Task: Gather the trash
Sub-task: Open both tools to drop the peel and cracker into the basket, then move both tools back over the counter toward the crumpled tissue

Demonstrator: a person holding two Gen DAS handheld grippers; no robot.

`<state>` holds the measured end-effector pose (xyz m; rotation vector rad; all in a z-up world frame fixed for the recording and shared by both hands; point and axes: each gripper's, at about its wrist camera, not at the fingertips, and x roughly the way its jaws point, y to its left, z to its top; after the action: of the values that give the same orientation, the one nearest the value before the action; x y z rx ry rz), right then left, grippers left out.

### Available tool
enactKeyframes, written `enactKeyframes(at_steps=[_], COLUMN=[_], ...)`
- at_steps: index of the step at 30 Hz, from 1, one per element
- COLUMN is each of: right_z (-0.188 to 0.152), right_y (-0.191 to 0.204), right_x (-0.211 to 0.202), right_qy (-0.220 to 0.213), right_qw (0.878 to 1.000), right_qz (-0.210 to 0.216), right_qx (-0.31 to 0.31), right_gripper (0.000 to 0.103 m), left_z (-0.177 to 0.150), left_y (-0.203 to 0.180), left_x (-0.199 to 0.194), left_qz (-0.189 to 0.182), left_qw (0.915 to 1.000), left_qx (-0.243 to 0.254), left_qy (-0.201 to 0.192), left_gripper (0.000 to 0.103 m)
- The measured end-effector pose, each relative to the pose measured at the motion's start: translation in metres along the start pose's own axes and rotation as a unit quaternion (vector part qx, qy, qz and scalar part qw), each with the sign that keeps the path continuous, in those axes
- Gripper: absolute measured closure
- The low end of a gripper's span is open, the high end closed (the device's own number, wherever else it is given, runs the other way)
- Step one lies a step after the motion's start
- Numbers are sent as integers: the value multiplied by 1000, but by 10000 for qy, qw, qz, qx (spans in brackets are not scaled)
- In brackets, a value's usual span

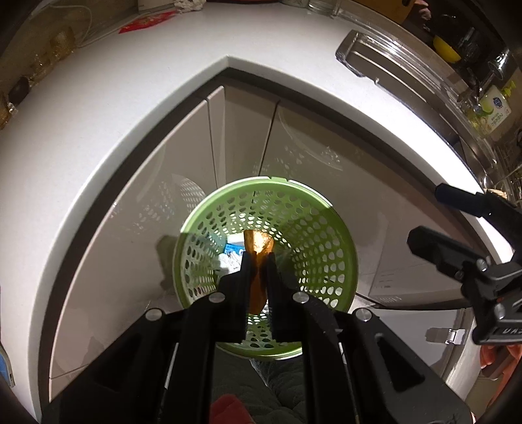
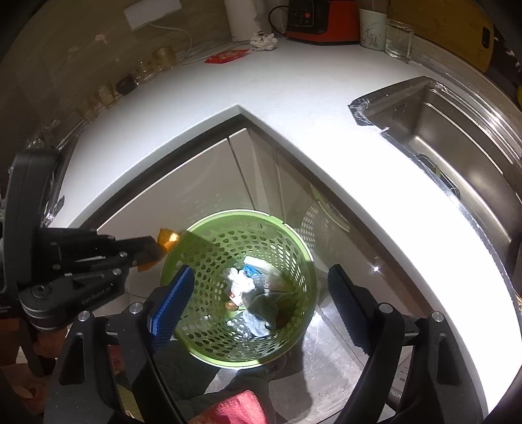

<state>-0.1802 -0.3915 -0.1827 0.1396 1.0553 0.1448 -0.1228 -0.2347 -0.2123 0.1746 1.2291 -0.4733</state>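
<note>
Black grippers, silver screws, one blue ribbed fingers (image 2: 173, 301) pad

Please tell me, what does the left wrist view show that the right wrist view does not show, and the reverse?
Only the left wrist view shows a green-labelled bottle beside the steel sink.

Only the right wrist view shows a red appliance, a white paper roll and crumpled white paper in the basket.

Both show the green perforated plastic basket, the white countertop, the left gripper shut on an orange wrapper, and the open, empty right gripper.
</note>
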Motion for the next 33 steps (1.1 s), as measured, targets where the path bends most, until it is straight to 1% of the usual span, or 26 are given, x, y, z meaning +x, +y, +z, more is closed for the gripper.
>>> enactKeyframes(at_steps=[1, 2, 3, 5, 7, 8, 9, 10, 11, 13, 19, 22, 28, 31, 33], right_z=[1, 0, -1, -1, -1, -1, -1, -1, 0, 0, 3, 8, 26, 42, 54], right_y=[-1, -1, 0, -1, -1, -1, -1, -2, -2, -4, -7, -8, -10, -8, -6], right_x=[1, 0, -1, -1, -1, -1, 0, 0, 0, 1, 0, -3, -8, -9, -10], right_qy=[-3, -16, -27, -14, -5, 7, 14, 17, 18, 35, 16, -26, -182, -310, -427], right_qw=[10000, 10000, 10000, 9999, 9999, 9999, 9999, 9999, 9998, 9998, 9998, 9997, 9995, 9991, 9987], right_qz=[-3, -20, -41, -32, -35, -30, -35, -52, -67, -39, -29, -22, -104, -157, -228], right_qx=[17, 40, 69, 98, 119, 127, 134, 146, 162, 185, 203, 227, 238, 250, 168], right_gripper=[15, 15, 14, 14, 13, 12, 9, 7, 7, 7, 7, 7, 7, 3, 3], left_z=[-1, -2, -3, -6, -7, -7, -7, -6, -5, -4, 0, 6, 34, 52, 66], left_y=[-1, -1, -2, -3, -5, -6, -7, -6, -7, -7, -3, 0, 18, 30, 39], left_x=[4, 5, 8, 11, 12, 12, 10, 9, 8, 7, 4, 0, -13, -21, -27], left_qz=[-25, -35, -49, -46, 2, 32, 59, 59, 69, 99, 157, 209, 342, 398, 432], left_qw=[10000, 9999, 9999, 9997, 9996, 9996, 9997, 9996, 9996, 9995, 9994, 9994, 9989, 9982, 9975], left_qx=[10, 19, 46, 100, 138, 153, 182, 213, 248, 276, 299, 276, 189, 147, 106], left_qy=[73, 105, 154, 221, 234, 219, 179, 154, 138, 123, 67, -10, -266, -418, -541], left_gripper=[93, 92, 90, 81, 55, 50, 46, 45, 43, 36, 28, 26, 23, 19, 18])
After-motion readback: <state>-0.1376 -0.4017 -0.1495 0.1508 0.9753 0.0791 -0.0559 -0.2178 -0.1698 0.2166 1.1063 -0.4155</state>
